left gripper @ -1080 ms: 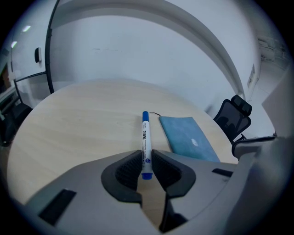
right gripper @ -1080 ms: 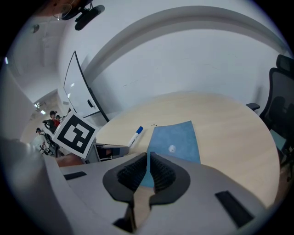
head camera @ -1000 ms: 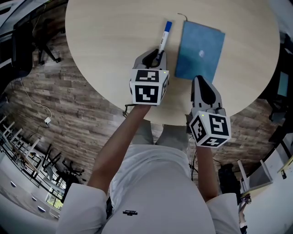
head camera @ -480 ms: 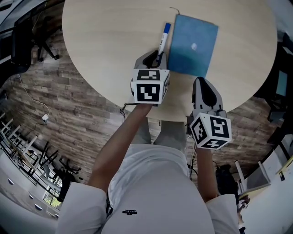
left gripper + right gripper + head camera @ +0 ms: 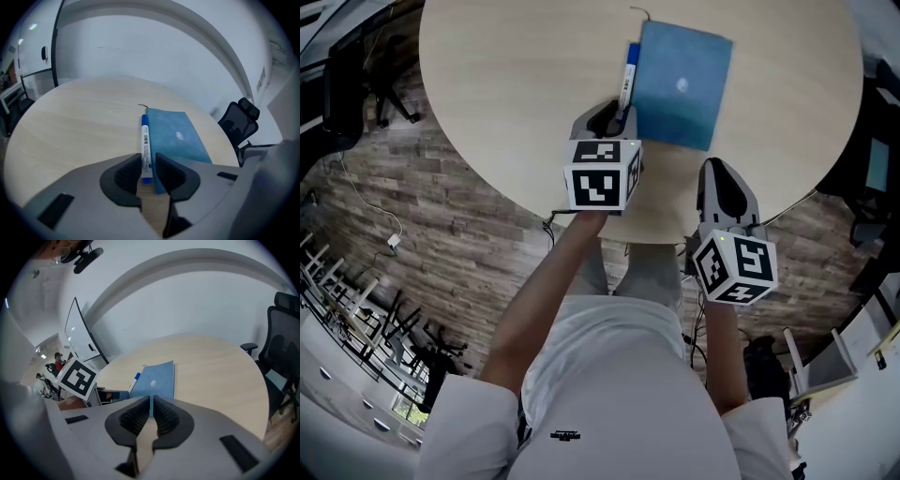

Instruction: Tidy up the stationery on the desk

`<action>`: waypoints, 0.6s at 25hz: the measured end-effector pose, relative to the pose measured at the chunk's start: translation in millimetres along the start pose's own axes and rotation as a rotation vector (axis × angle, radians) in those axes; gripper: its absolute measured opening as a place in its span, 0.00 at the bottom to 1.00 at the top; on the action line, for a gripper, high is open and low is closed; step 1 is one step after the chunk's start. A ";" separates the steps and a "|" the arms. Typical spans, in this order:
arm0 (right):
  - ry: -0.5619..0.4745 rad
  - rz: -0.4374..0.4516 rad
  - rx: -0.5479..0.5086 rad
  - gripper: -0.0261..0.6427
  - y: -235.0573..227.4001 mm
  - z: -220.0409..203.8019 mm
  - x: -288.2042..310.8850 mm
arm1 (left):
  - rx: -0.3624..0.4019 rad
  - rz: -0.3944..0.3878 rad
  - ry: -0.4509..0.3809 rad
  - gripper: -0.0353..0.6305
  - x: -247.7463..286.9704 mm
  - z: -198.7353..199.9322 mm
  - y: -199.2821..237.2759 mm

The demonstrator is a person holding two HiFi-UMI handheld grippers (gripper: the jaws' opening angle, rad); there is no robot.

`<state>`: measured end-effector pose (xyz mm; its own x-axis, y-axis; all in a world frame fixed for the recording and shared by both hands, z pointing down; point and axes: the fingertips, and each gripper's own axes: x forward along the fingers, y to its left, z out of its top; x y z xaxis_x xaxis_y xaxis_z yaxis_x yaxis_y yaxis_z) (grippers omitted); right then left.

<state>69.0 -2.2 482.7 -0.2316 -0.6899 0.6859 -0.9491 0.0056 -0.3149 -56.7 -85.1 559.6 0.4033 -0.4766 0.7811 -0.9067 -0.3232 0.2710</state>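
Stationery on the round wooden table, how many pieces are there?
2. A white marker pen with a blue cap lies between the left tongs; a blue notebook lies beside it, on its right.

Matt wood table (image 5: 516, 94), plastic marker (image 5: 146, 140), matt notebook (image 5: 680, 84)

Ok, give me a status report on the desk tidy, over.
Left gripper shut on marker, near end. Right gripper shut on blue notebook, near edge. Marker lies along notebook's left side on table. No obstruction seen.

Marker (image 5: 146, 152) print, shirt (image 5: 609, 394) logo, both unreadable
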 end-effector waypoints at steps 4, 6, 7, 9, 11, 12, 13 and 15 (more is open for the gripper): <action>0.000 0.000 0.005 0.11 -5.2 -0.8 -2.3 | -0.006 -0.042 -0.001 0.25 1.0 -1.5 -12.2; -0.003 0.001 0.004 0.11 -8.8 2.4 -3.7 | -0.005 -0.037 -0.004 0.25 1.8 0.8 -15.7; -0.005 0.002 0.003 0.11 -8.8 3.7 -4.0 | -0.005 -0.033 -0.007 0.25 1.4 2.0 -15.5; -0.007 0.004 -0.001 0.11 -7.0 5.2 -5.1 | 0.000 -0.024 -0.014 0.25 -1.3 4.0 -13.9; -0.009 0.004 -0.003 0.11 -5.4 7.1 -6.6 | 0.005 -0.019 -0.017 0.26 -4.4 5.3 -13.2; -0.010 0.003 -0.004 0.11 -4.6 8.3 -7.1 | 0.007 -0.017 -0.017 0.26 -5.7 5.9 -12.6; -0.012 0.003 -0.005 0.11 -3.6 9.7 -7.4 | 0.011 -0.016 -0.017 0.26 -7.0 6.6 -11.6; -0.016 0.004 -0.009 0.11 -1.1 13.1 -7.7 | 0.016 -0.015 -0.021 0.26 -10.3 8.8 -9.8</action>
<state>74.7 -6.3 469.2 -0.2317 -0.7016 0.6739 -0.9501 0.0145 -0.3116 -50.9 -84.2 543.9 0.4191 -0.4886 0.7653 -0.8988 -0.3429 0.2732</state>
